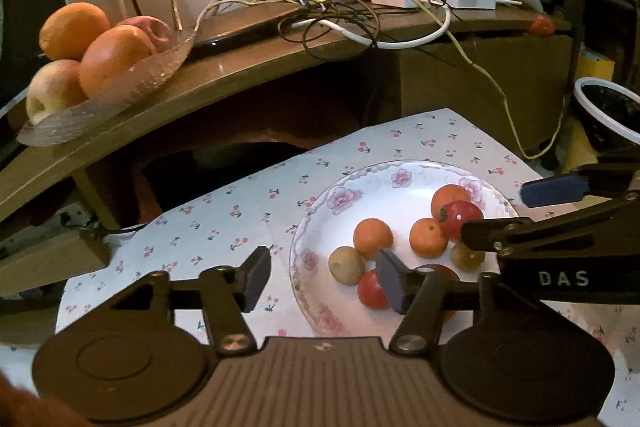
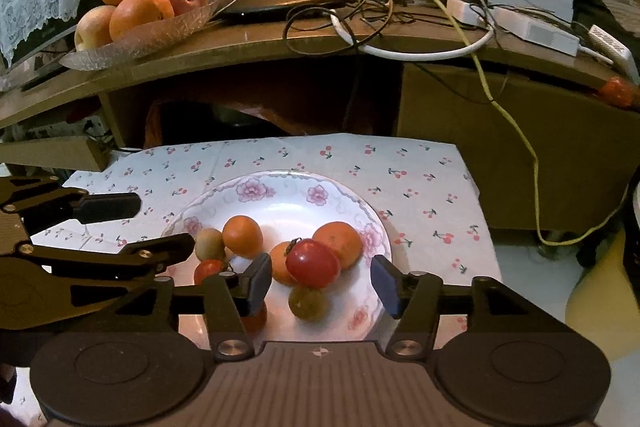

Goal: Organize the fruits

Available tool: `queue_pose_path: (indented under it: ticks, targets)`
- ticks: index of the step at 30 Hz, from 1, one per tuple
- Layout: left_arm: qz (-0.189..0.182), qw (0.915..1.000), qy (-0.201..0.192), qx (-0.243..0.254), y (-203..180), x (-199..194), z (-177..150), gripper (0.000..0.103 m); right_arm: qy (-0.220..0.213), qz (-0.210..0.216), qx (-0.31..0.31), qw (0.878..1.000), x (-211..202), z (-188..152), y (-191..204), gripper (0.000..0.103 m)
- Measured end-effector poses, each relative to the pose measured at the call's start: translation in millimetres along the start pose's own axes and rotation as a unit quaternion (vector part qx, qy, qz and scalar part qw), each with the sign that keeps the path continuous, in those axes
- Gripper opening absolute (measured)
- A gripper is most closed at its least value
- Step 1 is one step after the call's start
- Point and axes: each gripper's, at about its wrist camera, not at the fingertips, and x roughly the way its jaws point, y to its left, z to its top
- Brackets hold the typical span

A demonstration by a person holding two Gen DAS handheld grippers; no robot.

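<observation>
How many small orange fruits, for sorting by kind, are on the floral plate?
3 on the floral plate: left orange fruit, centre orange fruit partly behind the red tomato, right orange fruit. Fingers may hide more.

In the left wrist view, the left tool's right finger [image 1: 390,281] covers part of a red tomato [image 1: 370,289], and a second red fruit [image 1: 438,269] behind that finger shows only as a sliver. The right tool [image 1: 508,215] runs off the frame at 3 o'clock and hides part of a greenish fruit [image 1: 466,257]. In the right wrist view, a reddish fruit [image 2: 256,319] sits mostly behind the right tool's left finger [image 2: 256,283].
</observation>
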Motion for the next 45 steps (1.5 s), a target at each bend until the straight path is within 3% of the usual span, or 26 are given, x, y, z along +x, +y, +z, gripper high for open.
queue_pose_path:
  ticks: [17, 21, 31, 45]
  targets:
    - [0.053, 0.9982, -0.008, -0.028, -5, -38, -25, 0.101, 0.000, -0.010, 0.016, 1.000, -37, -23, 2, 0.065]
    - [0.068, 0.9975, -0.011, -0.014, -13, -47, -31, 0.103, -0.001, -0.011, 0.019, 1.000, -47, -29, 2, 0.067]
    - [0.054, 0.9975, -0.006, -0.045, -14, -75, -49, 0.103, -0.003, -0.011, 0.033, 0.999, -72, -46, 4, 0.068]
    - [0.054, 0.9973, 0.018, -0.046, -25, -103, -75, 0.103, 0.006, -0.011, 0.031, 0.999, -103, -73, 17, 0.069]
